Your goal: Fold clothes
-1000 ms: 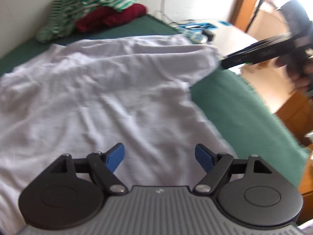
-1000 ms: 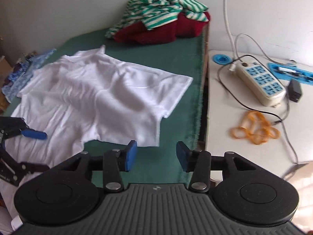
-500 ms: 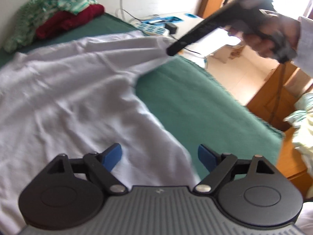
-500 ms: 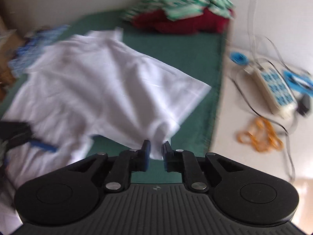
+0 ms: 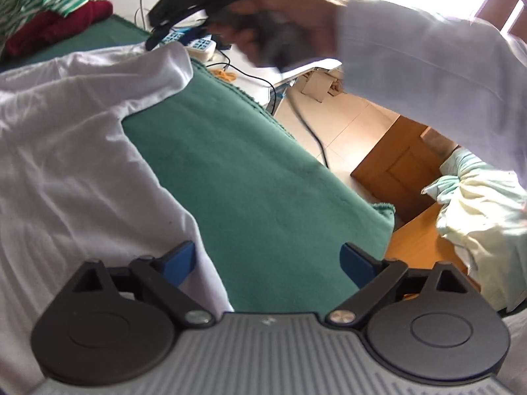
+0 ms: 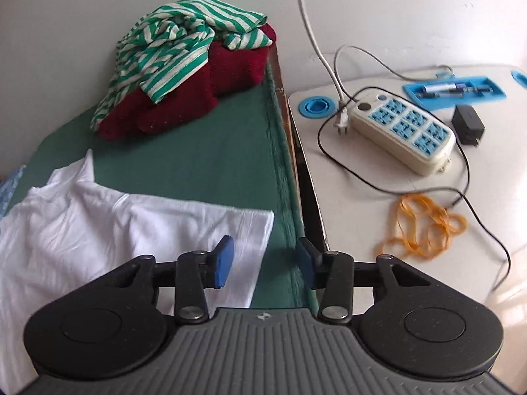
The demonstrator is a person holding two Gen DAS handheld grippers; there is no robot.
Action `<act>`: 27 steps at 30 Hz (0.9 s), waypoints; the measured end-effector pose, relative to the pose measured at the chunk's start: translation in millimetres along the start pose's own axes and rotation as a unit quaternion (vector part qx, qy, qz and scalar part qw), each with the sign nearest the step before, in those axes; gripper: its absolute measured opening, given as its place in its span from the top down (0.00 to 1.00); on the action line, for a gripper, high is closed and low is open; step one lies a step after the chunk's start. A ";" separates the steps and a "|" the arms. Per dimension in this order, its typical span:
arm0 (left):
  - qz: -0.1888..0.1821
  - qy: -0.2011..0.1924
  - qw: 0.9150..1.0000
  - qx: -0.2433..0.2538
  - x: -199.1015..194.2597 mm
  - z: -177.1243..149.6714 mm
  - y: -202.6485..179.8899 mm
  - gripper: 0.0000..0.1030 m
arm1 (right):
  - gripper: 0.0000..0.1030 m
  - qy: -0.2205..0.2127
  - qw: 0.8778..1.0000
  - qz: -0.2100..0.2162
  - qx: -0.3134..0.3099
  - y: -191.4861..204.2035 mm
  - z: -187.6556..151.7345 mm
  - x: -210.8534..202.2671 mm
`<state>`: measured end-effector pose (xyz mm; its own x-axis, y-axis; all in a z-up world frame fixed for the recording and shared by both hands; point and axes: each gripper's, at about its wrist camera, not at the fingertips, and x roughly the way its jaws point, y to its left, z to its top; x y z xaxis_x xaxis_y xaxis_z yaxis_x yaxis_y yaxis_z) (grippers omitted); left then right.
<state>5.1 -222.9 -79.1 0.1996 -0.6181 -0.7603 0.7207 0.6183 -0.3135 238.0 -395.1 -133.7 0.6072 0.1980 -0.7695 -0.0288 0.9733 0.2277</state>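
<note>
White shirt [image 6: 98, 230] was spread on the green blanket [image 6: 214, 164], sleeve edge near the blanket's 3 o'clock border. Right gripper [image 6: 263, 263] was opening, nothing pinched; left gripper [image 5: 266, 263] was wide, empty. No legible writing was seen.
</note>
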 end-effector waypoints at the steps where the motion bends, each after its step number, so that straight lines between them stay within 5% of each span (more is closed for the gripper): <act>1: 0.001 -0.002 1.000 0.001 0.0 -1.0 -0.1 0.12 | 0.62 -0.005 1.000 -0.006 -0.010 4.3 2.1 5.7; 4: -0.001 -0.008 1.000 -0.005 2.0 -1.6 4.8 0.14 | 0.78 -0.025 0.998 -0.030 -0.051 18.1 10.1 11.6; 5: -0.004 -0.008 1.000 -0.006 2.4 -1.8 4.6 0.14 | 0.99 -0.030 0.996 -0.045 -0.064 22.7 14.1 13.1; 15: -0.037 -0.008 0.998 0.043 19.1 0.2 -20.8 0.09 | 0.97 -0.069 0.981 -0.149 -0.099 31.2 34.8 46.8; 18: -0.047 0.001 0.998 0.045 13.6 0.2 -21.9 0.19 | 0.86 -0.061 0.980 -0.177 -0.073 23.3 37.2 33.5; 21: -0.036 -0.017 0.998 0.050 -5.9 -4.6 -21.2 0.21 | 0.80 -0.074 0.992 -0.092 -0.042 15.4 22.1 -17.0; 23: -0.018 -0.030 0.998 0.042 -23.4 -10.9 -14.3 0.20 | 0.66 -0.037 0.998 -0.017 -0.049 21.2 -0.3 -45.7; 27: 0.061 -0.041 0.997 -0.010 -78.7 -43.6 26.3 0.20 | 0.61 0.003 0.998 0.045 -0.052 38.4 -70.2 -95.4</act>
<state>-20.6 -136.8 -52.4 0.3397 -0.5752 -0.7442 0.6742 0.7006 -0.2337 123.3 -368.5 -93.4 0.5932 0.2855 -0.7528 -0.1656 0.9583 0.2329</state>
